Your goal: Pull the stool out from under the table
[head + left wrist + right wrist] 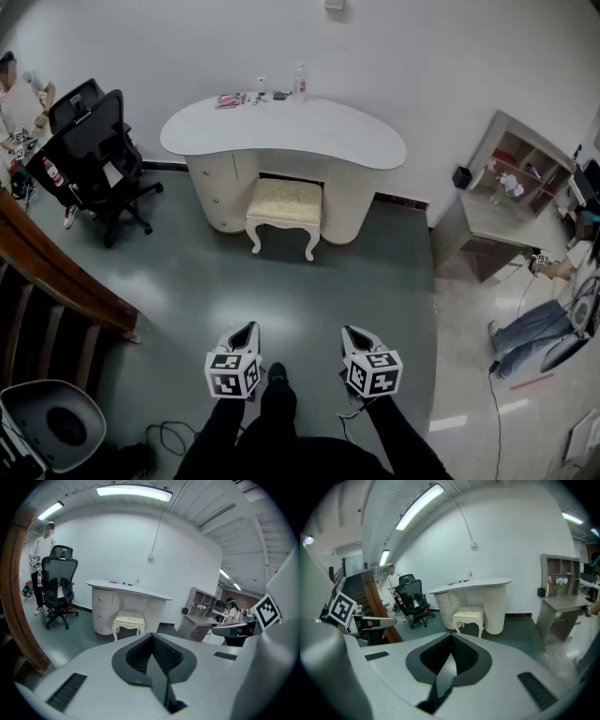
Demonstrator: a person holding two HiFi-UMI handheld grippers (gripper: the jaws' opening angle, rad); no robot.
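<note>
Cream stool (285,202) sits partly under the table (281,131), well ahead of the left gripper (247,330) and right gripper (352,333), both with jaws pressed together and empty, so arriving unopened they could shove it deeper.

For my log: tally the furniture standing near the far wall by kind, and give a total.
Stool: 1
Curved white table: 1
Black office chairs: 2
Desk with shelf unit: 1
Total: 5
</note>
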